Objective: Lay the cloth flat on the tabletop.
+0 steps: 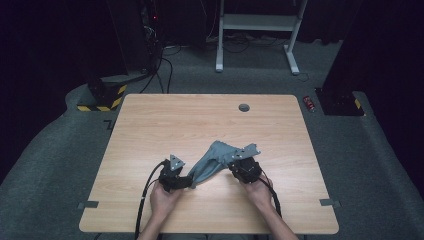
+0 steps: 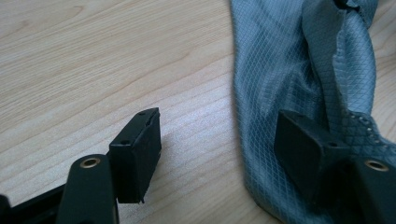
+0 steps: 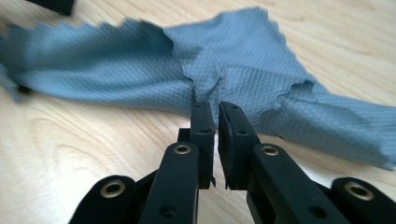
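So the right gripper [image 3: 215, 109] is pinching the grey cloth's [image 3: 243, 60] edge. Left gripper [image 2: 219, 140] is sitting wide apart, cloth against one jaw.

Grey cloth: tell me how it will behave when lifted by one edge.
The grey cloth looks thin and already lies in folds, so it will probably droop limply. Its woven grid texture suggests decent grip. Pinched in the right gripper, it likely weighs little.

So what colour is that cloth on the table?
Grey-blue cloth with a fine diamond weave, clearest in the right gripper view.
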{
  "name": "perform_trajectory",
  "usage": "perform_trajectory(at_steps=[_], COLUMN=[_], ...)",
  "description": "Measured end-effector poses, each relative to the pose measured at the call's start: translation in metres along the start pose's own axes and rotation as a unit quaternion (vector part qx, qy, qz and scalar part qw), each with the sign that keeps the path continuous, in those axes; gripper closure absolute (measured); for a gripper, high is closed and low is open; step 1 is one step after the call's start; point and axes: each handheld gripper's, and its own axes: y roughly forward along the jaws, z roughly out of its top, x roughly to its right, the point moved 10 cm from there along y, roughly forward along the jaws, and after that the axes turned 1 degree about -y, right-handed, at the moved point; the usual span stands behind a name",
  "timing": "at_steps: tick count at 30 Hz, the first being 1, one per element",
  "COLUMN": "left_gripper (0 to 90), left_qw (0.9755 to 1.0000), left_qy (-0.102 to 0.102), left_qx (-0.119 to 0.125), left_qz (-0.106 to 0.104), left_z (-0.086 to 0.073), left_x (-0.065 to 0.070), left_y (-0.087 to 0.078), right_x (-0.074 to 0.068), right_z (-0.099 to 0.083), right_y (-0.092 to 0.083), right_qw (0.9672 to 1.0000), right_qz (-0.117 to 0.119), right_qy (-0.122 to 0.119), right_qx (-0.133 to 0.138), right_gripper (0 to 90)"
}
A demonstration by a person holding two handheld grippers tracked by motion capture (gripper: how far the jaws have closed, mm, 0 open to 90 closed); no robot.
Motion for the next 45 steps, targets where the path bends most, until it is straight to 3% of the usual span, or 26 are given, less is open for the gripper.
perform_trajectory(at_steps=[1,4,7,9,10,11,16,23,27,30,34,37,39,42,45], left_gripper=[32.4,32.3,32.3,32.2,32.2,32.2,32.2,32.2,32.2,32.2,32.2,32.2,32.2,32.2,32.2], left_qw=[1.0,1.0,1.0,1.0,1.0,1.0,1.0,1.0,1.0,1.0,1.0,1.0,1.0,1.0,1.0], left_qy=[0.0,0.0,0.0,0.0,0.0,0.0,0.0,0.0,0.0,-0.001,0.0,0.0,-0.001,0.0,-0.001], left_qx=[0.0,0.0,0.0,-0.001,-0.001,-0.001,-0.001,-0.001,0.0,0.0,0.0,0.0,0.0,0.0,0.0], left_qz=[0.0,0.0,0.0,0.0,0.0,0.0,0.0,0.0,0.0,0.0,0.0,0.001,0.0,0.001,0.0], left_z=[0.0,0.0,0.0,0.0,0.0,0.0,0.0,0.0,0.0,0.0,0.0,0.0,0.0,0.0,0.0], left_x=[0.0,0.0,0.0,0.0,0.0,0.0,0.0,0.0,0.0,0.0,0.0,0.0,0.0,0.0,0.0], left_y=[0.0,0.0,0.0,0.0,0.0,0.0,0.0,0.0,0.0,0.0,0.0,0.0,0.0,0.0,0.0], right_x=[0.0,0.005,0.008,0.009,0.009,0.009,0.012,0.013,0.007,0.006,0.009,0.017,0.019,0.021,0.02], right_z=[0.0,0.005,0.009,0.012,0.012,0.012,0.009,0.004,-0.018,-0.043,-0.054,-0.05,-0.048,-0.05,-0.057], right_y=[0.0,0.026,0.037,0.041,0.04,0.04,0.024,-0.016,-0.037,-0.049,-0.05,-0.054,-0.053,-0.042,-0.033], right_qw=[1.0,0.9997,0.9995,0.9996,0.9996,0.9996,0.9996,0.9998,0.9996,0.999,0.9987,0.9988,0.9987,0.9985,0.9988], right_qz=[0.0,-0.005,-0.007,-0.012,-0.004,-0.004,0.01,0.018,0.022,0.027,0.031,0.018,0.014,0.002,-0.005], right_qy=[0.0,0.016,0.015,0.014,0.012,0.012,0.021,0.013,-0.003,0.006,0.021,0.046,0.048,0.055,0.04], right_qx=[0.0,-0.017,-0.026,-0.021,-0.025,-0.025,-0.016,-0.001,-0.016,-0.034,-0.033,-0.006,0.0,-0.009,-0.029], right_gripper=[82.7,76.3,75.7,82.6,89.2,89.2,89.5,89.3,89.3,88.8,84.7,77.4,76.2,73.6,78.9])
